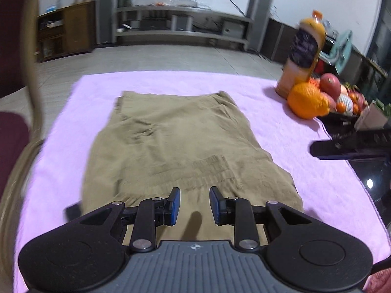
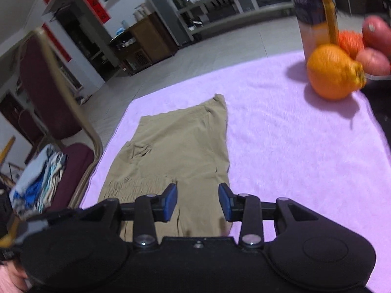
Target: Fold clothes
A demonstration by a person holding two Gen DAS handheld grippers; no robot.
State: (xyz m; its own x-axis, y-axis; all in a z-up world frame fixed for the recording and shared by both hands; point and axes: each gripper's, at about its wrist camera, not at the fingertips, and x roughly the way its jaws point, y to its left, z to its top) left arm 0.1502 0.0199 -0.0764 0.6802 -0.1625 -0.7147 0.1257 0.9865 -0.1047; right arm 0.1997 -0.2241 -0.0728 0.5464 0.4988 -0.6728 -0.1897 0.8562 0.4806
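Note:
A khaki garment [image 1: 176,136], folded into a long flat shape, lies on a purple blanket [image 1: 281,122] that covers the table. A ribbed waistband shows near its close end. My left gripper [image 1: 195,204] hovers over that near end, open, with nothing between its blue pads. In the right wrist view the same garment [image 2: 176,146] runs away from me along the blanket's [image 2: 281,146] left side. My right gripper [image 2: 197,201] hangs over the garment's near right edge, open, its pads gripping nothing.
A juice bottle [image 1: 303,51], a large orange [image 1: 305,101] and a tray of apples and other fruit [image 1: 342,97] crowd the far right of the table. A dark red chair [image 2: 48,85] stands left of the table with a pile of clothes [image 2: 39,180] on its seat.

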